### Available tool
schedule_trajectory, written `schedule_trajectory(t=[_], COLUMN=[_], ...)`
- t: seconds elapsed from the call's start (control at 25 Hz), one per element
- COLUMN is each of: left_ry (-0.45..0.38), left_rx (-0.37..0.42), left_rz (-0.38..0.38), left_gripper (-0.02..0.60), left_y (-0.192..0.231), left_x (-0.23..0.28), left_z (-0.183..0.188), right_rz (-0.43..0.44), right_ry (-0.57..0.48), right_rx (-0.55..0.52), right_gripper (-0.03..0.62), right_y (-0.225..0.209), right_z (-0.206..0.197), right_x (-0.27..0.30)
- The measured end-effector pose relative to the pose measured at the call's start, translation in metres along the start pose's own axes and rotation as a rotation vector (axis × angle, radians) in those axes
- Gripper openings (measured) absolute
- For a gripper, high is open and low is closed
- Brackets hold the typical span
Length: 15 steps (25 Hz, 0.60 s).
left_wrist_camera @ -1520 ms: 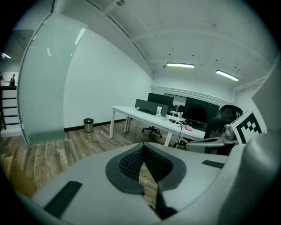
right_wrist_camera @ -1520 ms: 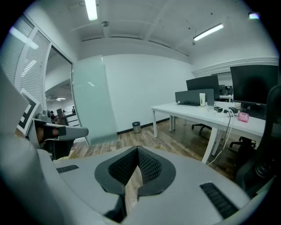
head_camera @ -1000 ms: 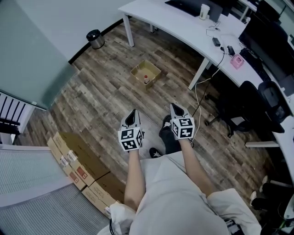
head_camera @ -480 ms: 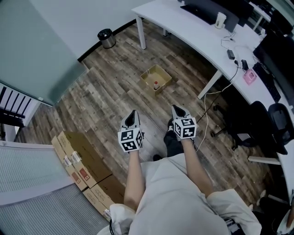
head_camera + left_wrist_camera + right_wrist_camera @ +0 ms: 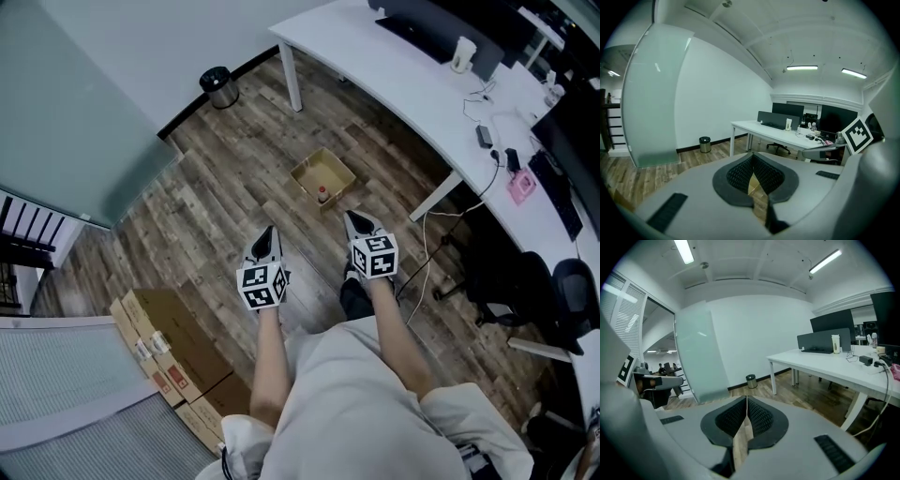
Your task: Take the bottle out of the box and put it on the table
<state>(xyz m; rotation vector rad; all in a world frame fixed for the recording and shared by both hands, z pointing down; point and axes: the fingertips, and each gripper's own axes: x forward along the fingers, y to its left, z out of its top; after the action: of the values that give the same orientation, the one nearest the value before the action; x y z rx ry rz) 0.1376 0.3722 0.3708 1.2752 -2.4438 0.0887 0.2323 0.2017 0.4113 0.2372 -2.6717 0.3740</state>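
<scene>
An open cardboard box (image 5: pixel 322 172) sits on the wood floor ahead of me, near the white table (image 5: pixel 394 58). Inside it a small bottle (image 5: pixel 322 195) with a red cap stands by the near wall. My left gripper (image 5: pixel 268 232) and right gripper (image 5: pixel 351 218) are held side by side at waist height, pointing toward the box and well short of it. In the left gripper view, the left gripper (image 5: pixel 752 156) has its jaws closed tip to tip with nothing held. The right gripper (image 5: pixel 746 399) is likewise shut and empty. The jaws hide the box in both gripper views.
A black bin (image 5: pixel 218 86) stands by the wall. Stacked cartons (image 5: pixel 169 342) lie at my left. Office chairs (image 5: pixel 530 286) and hanging cables (image 5: pixel 427 239) are at the right. A cup (image 5: pixel 462 53), monitors and small devices are on the table. A frosted glass panel (image 5: pixel 656 98) rises on the left.
I have walked forward: the box and table now sit nearer in the head view. Both grippers were carried along, still side by side and shut.
</scene>
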Motion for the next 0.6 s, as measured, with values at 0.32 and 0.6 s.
schedule_trajectory(t=[0.32, 0.6], left_ry=[-0.021, -0.032], left_rx=[0.006, 0.024], left_rz=[0.023, -0.004], left_gripper=[0.013, 0.012], left_y=[-0.003, -0.028], left_x=[0.084, 0.155], left_z=[0.055, 0.087], right_rz=[-0.015, -0.011], right_ry=[-0.034, -0.036], right_rx=[0.017, 0.078], right_gripper=[0.041, 0.041], right_y=[-0.079, -0.147], right_z=[0.061, 0.086], right_x=[0.038, 0.064])
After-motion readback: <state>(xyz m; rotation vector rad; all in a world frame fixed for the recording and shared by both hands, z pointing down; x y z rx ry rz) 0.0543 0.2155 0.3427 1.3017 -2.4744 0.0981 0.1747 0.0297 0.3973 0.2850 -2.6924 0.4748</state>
